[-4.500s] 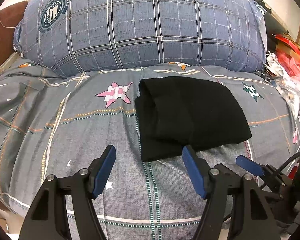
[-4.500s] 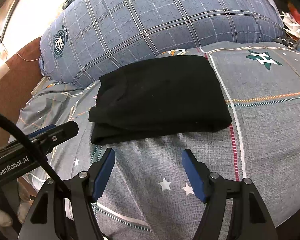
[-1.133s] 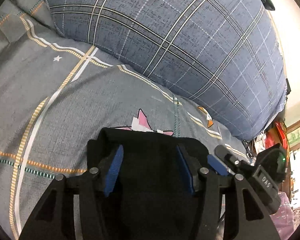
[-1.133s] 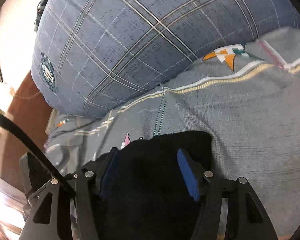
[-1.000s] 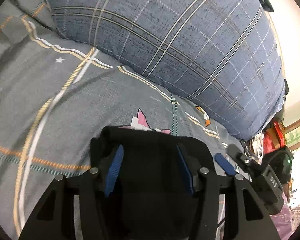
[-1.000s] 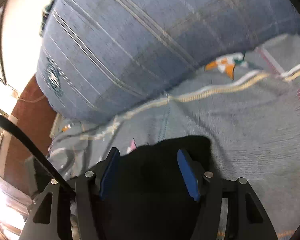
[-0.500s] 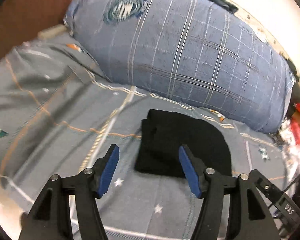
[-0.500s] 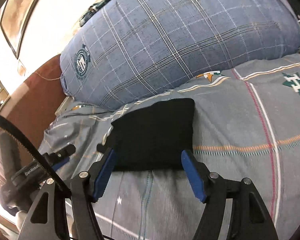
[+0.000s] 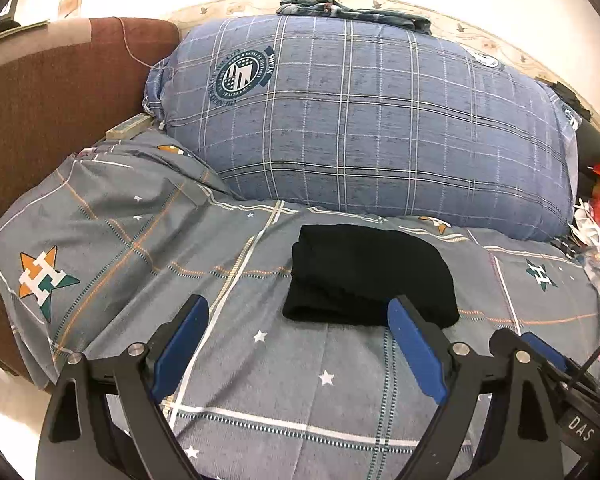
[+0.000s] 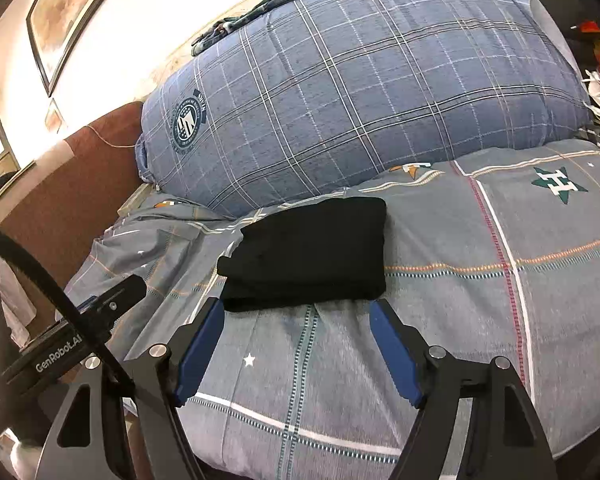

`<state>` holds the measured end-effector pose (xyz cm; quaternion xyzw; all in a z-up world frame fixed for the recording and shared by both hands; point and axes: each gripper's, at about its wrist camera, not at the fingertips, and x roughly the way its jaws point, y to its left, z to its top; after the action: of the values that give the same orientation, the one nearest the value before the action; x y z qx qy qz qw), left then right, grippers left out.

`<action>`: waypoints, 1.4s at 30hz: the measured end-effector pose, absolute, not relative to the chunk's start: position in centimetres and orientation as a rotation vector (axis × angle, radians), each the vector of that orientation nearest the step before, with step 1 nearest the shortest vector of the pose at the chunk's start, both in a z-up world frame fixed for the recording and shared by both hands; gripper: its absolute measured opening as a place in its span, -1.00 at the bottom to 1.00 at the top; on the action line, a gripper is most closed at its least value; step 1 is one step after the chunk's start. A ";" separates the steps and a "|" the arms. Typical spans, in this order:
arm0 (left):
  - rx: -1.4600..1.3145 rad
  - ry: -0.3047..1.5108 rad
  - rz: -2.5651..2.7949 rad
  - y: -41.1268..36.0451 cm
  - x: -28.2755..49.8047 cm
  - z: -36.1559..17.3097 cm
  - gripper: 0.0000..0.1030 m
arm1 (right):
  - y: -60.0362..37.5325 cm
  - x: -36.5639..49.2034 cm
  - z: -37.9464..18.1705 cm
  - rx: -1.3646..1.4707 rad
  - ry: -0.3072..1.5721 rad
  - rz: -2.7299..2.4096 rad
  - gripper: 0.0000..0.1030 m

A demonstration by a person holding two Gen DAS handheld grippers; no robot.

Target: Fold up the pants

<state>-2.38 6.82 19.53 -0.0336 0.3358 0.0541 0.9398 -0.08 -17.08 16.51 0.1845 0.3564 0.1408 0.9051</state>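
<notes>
Both hand-held grippers, left and right, have drawn back, released and empty; the folded black pants lie just before the plaid pillow. Folding looks finished.

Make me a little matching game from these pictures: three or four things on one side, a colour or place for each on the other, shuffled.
Things:
1. pants
2. pillow
3. bedspread
4. headboard

Descriptions:
A. grey, with star emblems
B. black, folded into a compact stack
C. brown, at the bed's left end
D. blue plaid, behind the folded stack

Pairs: 1-B, 2-D, 3-A, 4-C
</notes>
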 end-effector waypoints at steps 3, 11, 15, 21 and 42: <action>-0.062 0.675 0.098 6.4 -2.9 20.0 0.76 | -17.1 -0.4 17.0 0.382 0.728 0.292 0.57; -0.037 0.660 0.075 5.3 -3.5 20.3 0.76 | -16.2 -0.9 17.4 0.353 0.723 0.305 0.60; -0.039 0.688 0.072 5.5 -3.1 19.6 0.77 | -16.3 -0.5 16.8 0.364 0.740 0.300 0.61; -0.041 0.712 0.078 5.7 -2.7 19.0 0.77 | -16.5 0.0 16.1 0.375 0.762 0.299 0.62; -0.066 0.785 0.079 6.3 0.0 17.1 0.77 | -16.9 1.9 14.6 0.403 0.814 0.292 0.67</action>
<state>0.01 6.26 17.13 -0.0321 0.3823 0.0383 0.9227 1.93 -16.87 14.60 0.1941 0.3916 0.1405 0.8884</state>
